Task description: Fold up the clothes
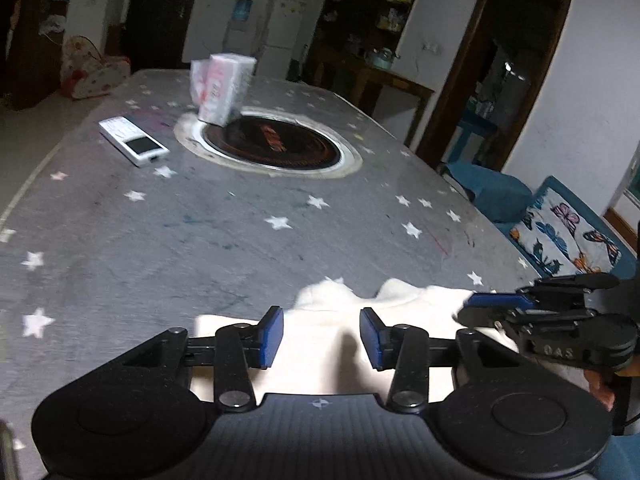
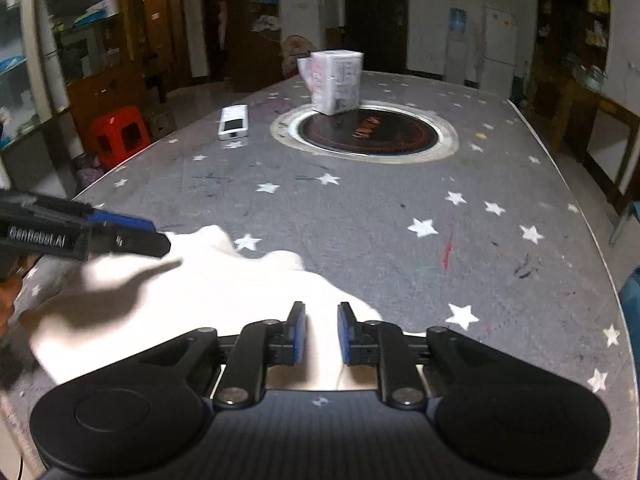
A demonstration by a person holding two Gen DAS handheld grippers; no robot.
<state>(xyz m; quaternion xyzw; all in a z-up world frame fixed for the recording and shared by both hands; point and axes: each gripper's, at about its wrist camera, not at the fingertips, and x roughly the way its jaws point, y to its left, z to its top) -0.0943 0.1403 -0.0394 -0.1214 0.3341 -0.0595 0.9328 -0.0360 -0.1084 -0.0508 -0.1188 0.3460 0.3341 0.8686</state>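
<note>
- A home's living-dining room
- star-patterned table (image 2: 360, 216) with a built-in hotplate (image 2: 366, 133) at 12 o'clock
- fridge (image 2: 498, 50) at 1 o'clock
- butterfly-cushioned sofa (image 1: 568, 236) at 3 o'clock

Garment (image 1: 320, 344) lay on near edge of table (image 1: 160, 240) when I checked, bunched right under both my grippers. Left gripper (image 1: 322, 338) sat over its left part, right gripper (image 2: 321, 334) over its right part, fingers of each spread with cloth between them. Round inset (image 1: 272, 144) was mid-table, well beyond garment. Wrapped pack (image 1: 222, 88) stood on inset's far-left rim. Handset (image 1: 134, 141) lay left of inset, apart from it. Cushioned seat (image 1: 568, 236) off table's right side.
</note>
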